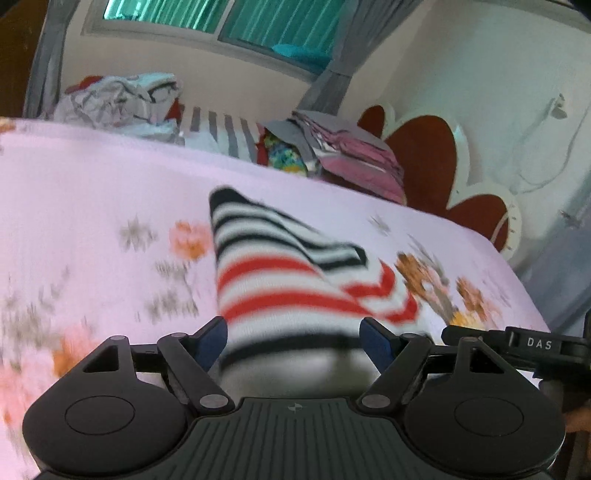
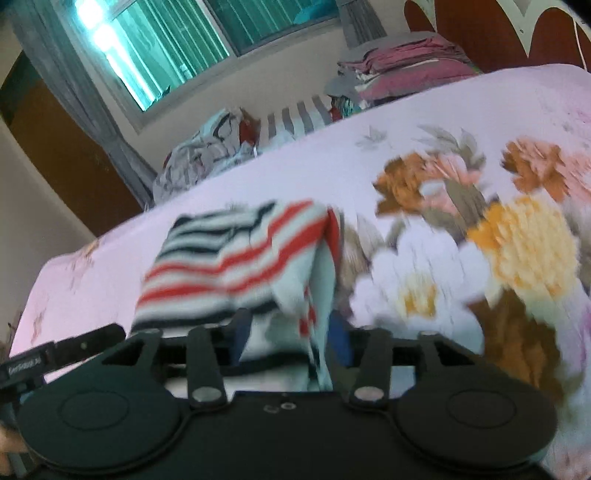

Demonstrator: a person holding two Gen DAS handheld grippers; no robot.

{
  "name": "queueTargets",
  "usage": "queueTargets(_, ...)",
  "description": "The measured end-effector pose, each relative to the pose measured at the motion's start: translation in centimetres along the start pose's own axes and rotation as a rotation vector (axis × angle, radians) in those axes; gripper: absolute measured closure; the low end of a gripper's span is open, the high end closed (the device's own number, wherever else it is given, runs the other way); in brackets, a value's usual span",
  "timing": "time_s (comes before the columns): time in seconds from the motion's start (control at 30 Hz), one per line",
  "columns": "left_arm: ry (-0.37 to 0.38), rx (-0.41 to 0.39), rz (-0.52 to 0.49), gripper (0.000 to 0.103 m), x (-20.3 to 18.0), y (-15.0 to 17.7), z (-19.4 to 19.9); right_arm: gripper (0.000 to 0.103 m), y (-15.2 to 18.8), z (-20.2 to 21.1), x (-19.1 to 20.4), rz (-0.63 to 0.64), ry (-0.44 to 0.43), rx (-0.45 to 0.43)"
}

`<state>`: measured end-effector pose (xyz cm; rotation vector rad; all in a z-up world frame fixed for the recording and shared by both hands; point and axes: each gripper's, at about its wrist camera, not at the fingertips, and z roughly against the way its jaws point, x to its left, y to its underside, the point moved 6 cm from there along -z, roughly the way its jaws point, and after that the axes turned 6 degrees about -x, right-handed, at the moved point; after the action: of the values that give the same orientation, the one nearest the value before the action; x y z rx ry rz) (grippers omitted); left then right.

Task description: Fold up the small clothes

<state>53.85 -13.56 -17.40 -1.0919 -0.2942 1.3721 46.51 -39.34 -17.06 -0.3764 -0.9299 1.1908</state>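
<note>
A small knit garment (image 1: 280,273), white with black stripes at its far end and red stripes nearer, lies partly folded on the bed; its near edge is lifted, and a flap hangs at its right side.

A bed (image 1: 92,192) in a pink floral sheet is filling the middle of both views. At twelve o'clock a window (image 1: 207,18) is glowing teal between grey curtains (image 1: 48,59) on a cream wall (image 1: 221,70). A red-and-white headboard (image 1: 424,155) is rising at two o'clock in the left view, and a brown cupboard (image 2: 62,155) is standing at nine o'clock in the right view.
</note>
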Motion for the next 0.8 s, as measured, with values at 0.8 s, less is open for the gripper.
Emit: queueTargets(0.8, -0.098, -0.001, 0.021, 0.026, 2.9, -1.9, -8.1, 0.081, -2.4, -7.8, -0.6, 0.053, 0.158, -0.081)
